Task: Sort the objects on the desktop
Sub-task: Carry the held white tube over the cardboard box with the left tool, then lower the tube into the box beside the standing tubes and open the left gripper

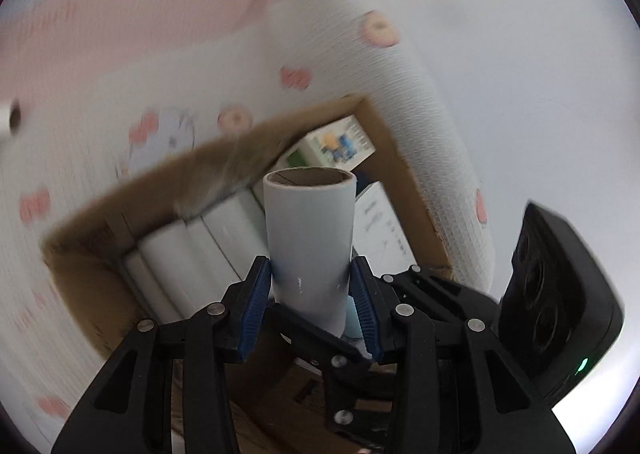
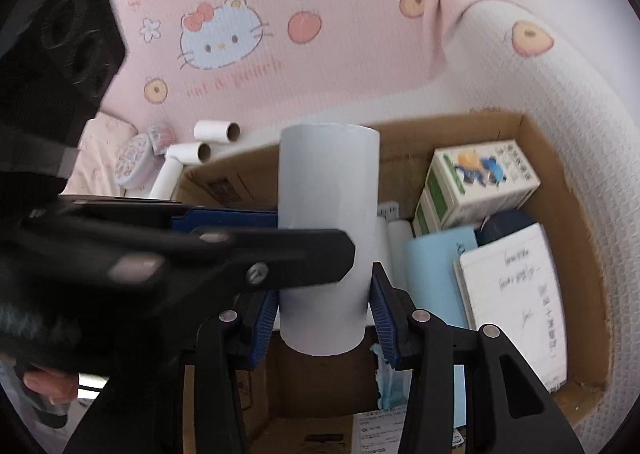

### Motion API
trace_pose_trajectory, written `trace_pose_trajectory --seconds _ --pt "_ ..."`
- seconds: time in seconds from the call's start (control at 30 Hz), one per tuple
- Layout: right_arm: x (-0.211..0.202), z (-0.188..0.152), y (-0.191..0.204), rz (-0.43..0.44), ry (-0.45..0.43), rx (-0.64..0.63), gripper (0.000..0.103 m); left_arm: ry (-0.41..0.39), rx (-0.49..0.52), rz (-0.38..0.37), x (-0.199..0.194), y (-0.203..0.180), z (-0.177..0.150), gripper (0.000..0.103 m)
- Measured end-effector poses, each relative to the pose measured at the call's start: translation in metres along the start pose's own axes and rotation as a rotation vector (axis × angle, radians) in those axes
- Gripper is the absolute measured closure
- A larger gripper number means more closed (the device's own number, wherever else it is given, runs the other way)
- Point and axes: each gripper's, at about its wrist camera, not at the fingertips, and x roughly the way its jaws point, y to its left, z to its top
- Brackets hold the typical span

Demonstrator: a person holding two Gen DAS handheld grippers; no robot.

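A white cardboard tube [image 1: 310, 238] stands between the blue pads of my left gripper [image 1: 314, 290], which is shut on it above an open cardboard box [image 1: 92, 286]. In the right wrist view the same tube [image 2: 328, 238] sits between my right gripper's pads [image 2: 324, 318], which are shut on its lower end. My left gripper [image 2: 224, 230] crosses in from the left and clamps the tube's middle. Both hold the tube over the box [image 2: 560, 190].
The box holds white rolls [image 1: 180, 254], a green and white carton [image 2: 476, 186], a light blue item [image 2: 436, 266] and a white printed sheet [image 2: 516, 302]. Loose tubes [image 2: 216, 132] and small packets [image 2: 134, 160] lie on a pink Hello Kitty blanket [image 2: 240, 34].
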Motion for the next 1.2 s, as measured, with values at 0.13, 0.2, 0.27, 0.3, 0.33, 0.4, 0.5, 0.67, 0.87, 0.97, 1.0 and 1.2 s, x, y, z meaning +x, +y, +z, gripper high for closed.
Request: trace_pose_trajectory --seconds 0.13,0.2,0.27,0.3,0.33,0.4,0.5,0.67,0.87,0.97,1.0,1.2 --pt "0.006 -0.002 -0.009 0.017 0.021 0.008 0.062 0.011 -0.021 0.029 0.008 -0.002 0.003 0.059" --pt "0.010 0.000 -0.012 0.035 0.033 0.009 0.062 0.008 -0.011 0.062 0.010 -0.005 0.007 0.059" --pt "0.014 0.002 -0.012 0.051 0.046 0.007 0.062 0.008 -0.012 0.096 0.012 -0.005 0.010 0.059" --pt "0.016 0.004 -0.013 0.057 0.053 0.005 0.062 0.010 -0.009 0.109 0.013 -0.005 0.012 0.059" --pt "0.019 0.005 -0.013 0.064 0.060 0.005 0.062 0.012 -0.011 0.117 0.013 -0.004 0.012 0.059" --pt "0.023 0.006 -0.012 0.077 0.074 0.001 0.062 0.024 -0.033 0.120 0.014 0.001 0.014 0.059" --pt "0.029 0.004 -0.011 0.091 0.097 -0.010 0.062 0.049 -0.073 0.111 0.017 0.011 0.015 0.059" --pt "0.041 0.005 -0.018 0.154 0.141 0.029 0.062 0.077 -0.082 0.118 0.025 0.019 0.018 0.059" --pt "0.057 0.008 -0.033 0.192 0.204 0.093 0.062 0.107 -0.070 0.141 0.034 0.022 0.019 0.059" --pt "0.062 0.008 -0.033 0.178 0.225 0.078 0.062 0.102 -0.042 0.162 0.034 0.020 0.018 0.059" --pt "0.065 0.008 -0.033 0.184 0.236 0.079 0.062 0.099 -0.028 0.173 0.034 0.019 0.018 0.059" --pt "0.073 0.006 -0.030 0.166 0.250 0.058 0.062 0.089 -0.006 0.184 0.030 0.023 0.023 0.061"
